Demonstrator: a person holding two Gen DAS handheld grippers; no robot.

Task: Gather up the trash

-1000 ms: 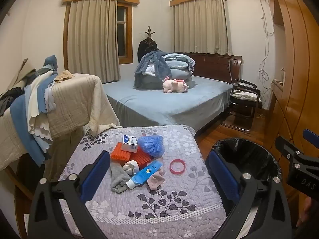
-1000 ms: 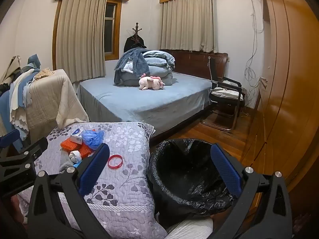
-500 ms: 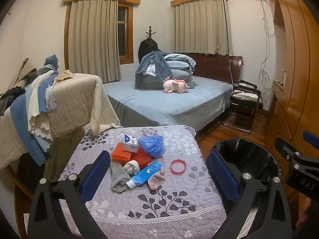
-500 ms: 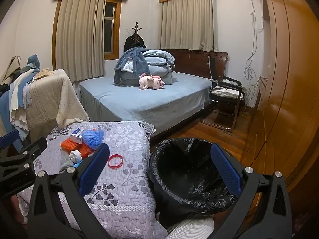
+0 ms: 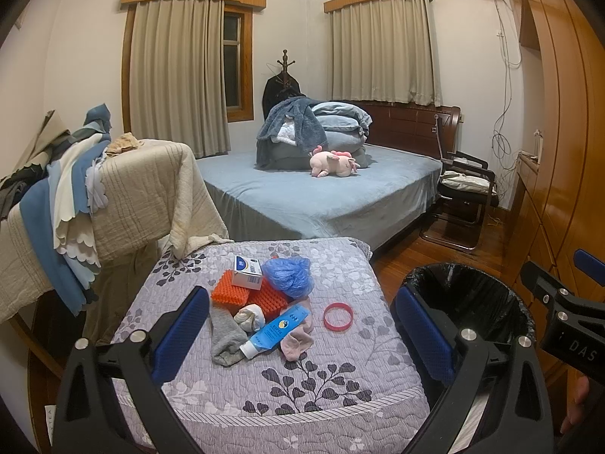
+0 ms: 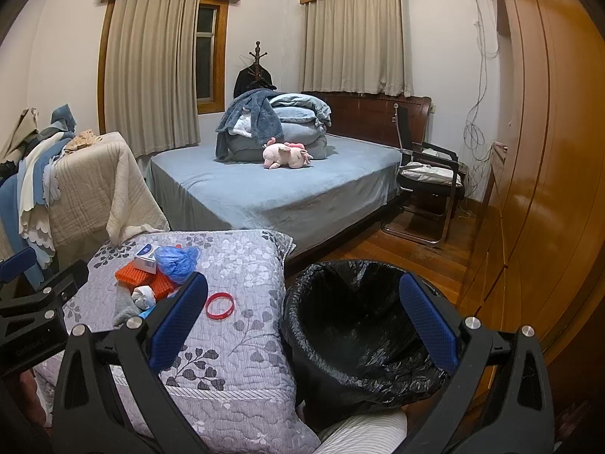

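Note:
A pile of small items lies on the floral quilted surface [image 5: 321, 382]: a white and blue box [image 5: 247, 272], a crumpled blue plastic bag [image 5: 289, 277], orange spiky pads [image 5: 264, 295], a blue tube [image 5: 278, 329], socks [image 5: 225, 335] and a red ring [image 5: 338, 315]. My left gripper [image 5: 302, 335] hovers open just in front of the pile, holding nothing. A bin lined with a black bag [image 6: 359, 325] stands on the floor to the right. My right gripper [image 6: 302, 323] is open and empty above the bin's near rim.
A blue bed [image 5: 321, 193] with folded bedding and a pink plush toy [image 5: 334, 164] fills the back. Draped blankets [image 5: 124, 196] hang at left. A black chair [image 6: 427, 185] and wooden wardrobe [image 6: 548, 174] line the right side.

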